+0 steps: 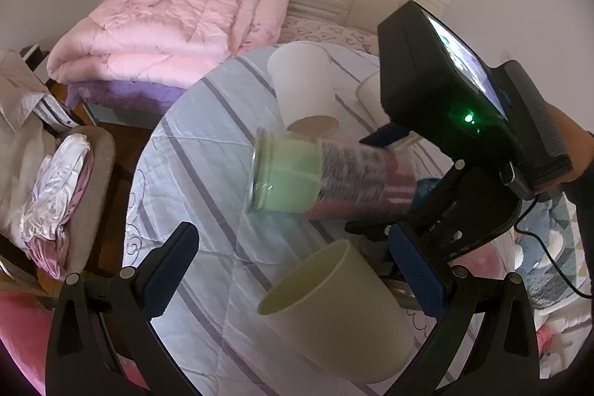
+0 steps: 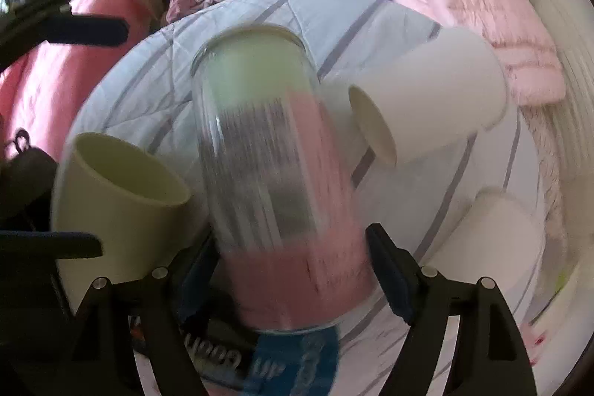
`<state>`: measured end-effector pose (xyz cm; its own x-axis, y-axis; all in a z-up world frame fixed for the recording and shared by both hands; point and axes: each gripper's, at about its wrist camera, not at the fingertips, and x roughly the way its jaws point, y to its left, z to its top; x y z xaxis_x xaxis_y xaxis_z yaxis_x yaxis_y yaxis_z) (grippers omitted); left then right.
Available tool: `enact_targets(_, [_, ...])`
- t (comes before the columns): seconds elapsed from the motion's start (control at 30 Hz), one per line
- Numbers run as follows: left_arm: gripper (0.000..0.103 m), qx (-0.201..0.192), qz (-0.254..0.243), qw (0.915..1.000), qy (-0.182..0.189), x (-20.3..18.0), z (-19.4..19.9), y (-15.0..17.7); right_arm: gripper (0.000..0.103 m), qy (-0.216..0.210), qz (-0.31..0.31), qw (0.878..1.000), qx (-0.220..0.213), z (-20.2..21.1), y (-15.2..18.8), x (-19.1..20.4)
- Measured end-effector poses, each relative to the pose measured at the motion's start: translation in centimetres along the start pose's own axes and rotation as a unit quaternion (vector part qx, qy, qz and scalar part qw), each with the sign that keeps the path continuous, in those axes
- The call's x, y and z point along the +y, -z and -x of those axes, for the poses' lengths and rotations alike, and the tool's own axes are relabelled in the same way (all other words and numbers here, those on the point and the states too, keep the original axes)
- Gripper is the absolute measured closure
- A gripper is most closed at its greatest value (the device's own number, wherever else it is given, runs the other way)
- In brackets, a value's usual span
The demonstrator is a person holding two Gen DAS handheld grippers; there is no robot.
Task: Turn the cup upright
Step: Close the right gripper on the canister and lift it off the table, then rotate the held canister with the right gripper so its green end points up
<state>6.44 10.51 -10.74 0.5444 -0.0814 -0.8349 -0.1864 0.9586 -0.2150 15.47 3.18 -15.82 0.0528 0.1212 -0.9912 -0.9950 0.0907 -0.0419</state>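
A clear glass cup point(image 2: 267, 173) with a green and pink printed sleeve lies tilted between the fingers of my right gripper point(image 2: 297, 266), which is shut on its pink end; it is motion-blurred. In the left wrist view the same cup point(image 1: 326, 173) points its green end left, held above the striped table point(image 1: 208, 143) by the right gripper point(image 1: 389, 180). My left gripper point(image 1: 297, 258) is open and empty, with a pale green cup point(image 1: 341, 314) between its fingers' span, near the right finger point(image 1: 415, 270).
A white cup point(image 2: 434, 99) lies on its side on the table; it also shows in the left wrist view point(image 1: 308, 84). Another white cup point(image 2: 493, 240) is at the right. The pale green cup point(image 2: 118, 195) stands left. A pink quilt point(image 1: 170, 28) and a chair with clothes point(image 1: 55, 180) are beyond the table.
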Motion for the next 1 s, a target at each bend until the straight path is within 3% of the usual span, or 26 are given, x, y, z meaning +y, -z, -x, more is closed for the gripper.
enact_targets(0.27, [0.0, 0.01, 0.004, 0.9999, 0.002, 0.7, -1.0, -0.1, 0.022, -0.011, 0.042, 0.999, 0.018, -1.0, -2.8, 0.2])
enact_targets(0.3, [0.0, 0.01, 0.004, 0.9999, 0.003, 0.7, -1.0, -0.1, 0.023, -0.006, 0.048, 0.999, 0.015, -1.2, -2.8, 0.5])
enact_targets(0.33, [0.0, 0.01, 0.004, 0.9999, 0.003, 0.7, -0.9, 0.0, 0.032, -0.01, 0.048, 0.999, 0.011, -1.2, -2.8, 0.7])
enact_targets(0.5, [0.0, 0.0, 0.005, 1.0, 0.004, 0.6, -0.5, -0.1, 0.032, -0.019, 0.025, 0.999, -0.017, 0.2, -2.3, 0.5])
enact_targets(0.83, [0.0, -0.056, -0.011, 0.9981, 0.021, -2.1, 3.7, -2.2, 0.032, 0.013, -0.075, 0.992, -0.098, 7.3, 1.6, -0.4])
enact_targets(1.0, [0.0, -0.083, -0.046, 0.9946, 0.041, -6.3, 5.3, -4.0, 0.032, 0.045, -0.181, 0.974, -0.129, 10.9, 7.0, -1.7])
